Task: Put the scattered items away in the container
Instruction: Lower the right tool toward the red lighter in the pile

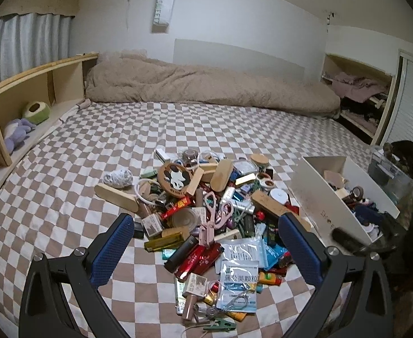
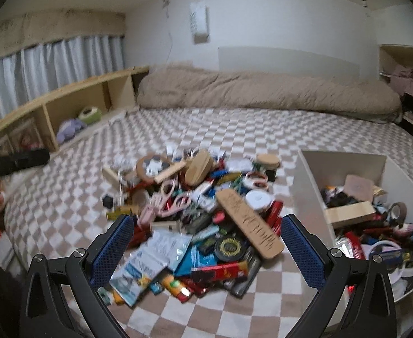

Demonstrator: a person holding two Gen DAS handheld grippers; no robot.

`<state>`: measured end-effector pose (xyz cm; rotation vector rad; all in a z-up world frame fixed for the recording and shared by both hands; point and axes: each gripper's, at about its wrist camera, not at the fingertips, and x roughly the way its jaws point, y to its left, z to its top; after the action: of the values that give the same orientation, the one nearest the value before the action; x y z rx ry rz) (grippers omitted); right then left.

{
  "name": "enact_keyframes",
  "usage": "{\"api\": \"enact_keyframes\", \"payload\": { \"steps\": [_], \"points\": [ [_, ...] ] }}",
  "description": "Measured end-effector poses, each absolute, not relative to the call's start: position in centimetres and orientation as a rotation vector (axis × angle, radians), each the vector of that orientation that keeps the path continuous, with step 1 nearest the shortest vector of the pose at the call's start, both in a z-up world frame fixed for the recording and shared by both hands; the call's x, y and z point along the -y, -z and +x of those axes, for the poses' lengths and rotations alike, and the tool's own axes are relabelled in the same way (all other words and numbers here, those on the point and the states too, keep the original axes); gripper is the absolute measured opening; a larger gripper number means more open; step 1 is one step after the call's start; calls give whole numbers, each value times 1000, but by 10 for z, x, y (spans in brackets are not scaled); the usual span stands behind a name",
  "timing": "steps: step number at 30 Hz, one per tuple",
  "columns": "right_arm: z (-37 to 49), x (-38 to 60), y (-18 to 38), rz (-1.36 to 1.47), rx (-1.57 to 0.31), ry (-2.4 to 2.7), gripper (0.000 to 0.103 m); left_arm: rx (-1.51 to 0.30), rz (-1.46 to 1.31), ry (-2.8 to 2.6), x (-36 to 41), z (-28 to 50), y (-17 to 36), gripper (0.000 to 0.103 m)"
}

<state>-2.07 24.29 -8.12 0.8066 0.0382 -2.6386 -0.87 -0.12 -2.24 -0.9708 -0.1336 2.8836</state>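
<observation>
Two grippers: your left gripper (image 1: 206,219) and your right gripper (image 2: 207,219) both hang over the bed, fingers spread wide, nothing between them.
Left fingers: the blue pads (image 1: 113,245) frame the near half of the pile without touching it.
Right fingers: the blue pads (image 2: 302,248) sit to either side of the pile's front edge; this view is blurred.
Scattered items: you have a dense pile (image 1: 206,211) in the middle of the checked bedsheet (image 1: 65,155), well apart from the beige duvet (image 1: 206,84) at the far side.
Pink scissors: they (image 1: 214,214) lie on top of the pile, near its centre.
Wooden oval pieces: one (image 1: 117,197) rests at the pile's left edge, another long one (image 2: 248,222) leans across the right side.
White sachets: they (image 1: 240,270) lie at the near edge, under your left gripper.
Container: the white box (image 2: 307,191) stands on the bed just to the right of the pile, already partly filled with small things.
Tape roll: you can see it (image 2: 397,211) inside the container, against the right wall.
</observation>
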Motion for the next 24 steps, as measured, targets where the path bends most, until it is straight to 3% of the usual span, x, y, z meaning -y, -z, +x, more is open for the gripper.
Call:
{"api": "enact_keyframes", "payload": {
  "steps": [12,24],
  "points": [
    [-36,-229,143,1042,-160,2558,103,53,-1201,-2770,-16,-18,70,103],
    [-43,-234,186,1182,-220,2489,103,84,-1517,-2664,-13,-6,144,103]
  ]
}}
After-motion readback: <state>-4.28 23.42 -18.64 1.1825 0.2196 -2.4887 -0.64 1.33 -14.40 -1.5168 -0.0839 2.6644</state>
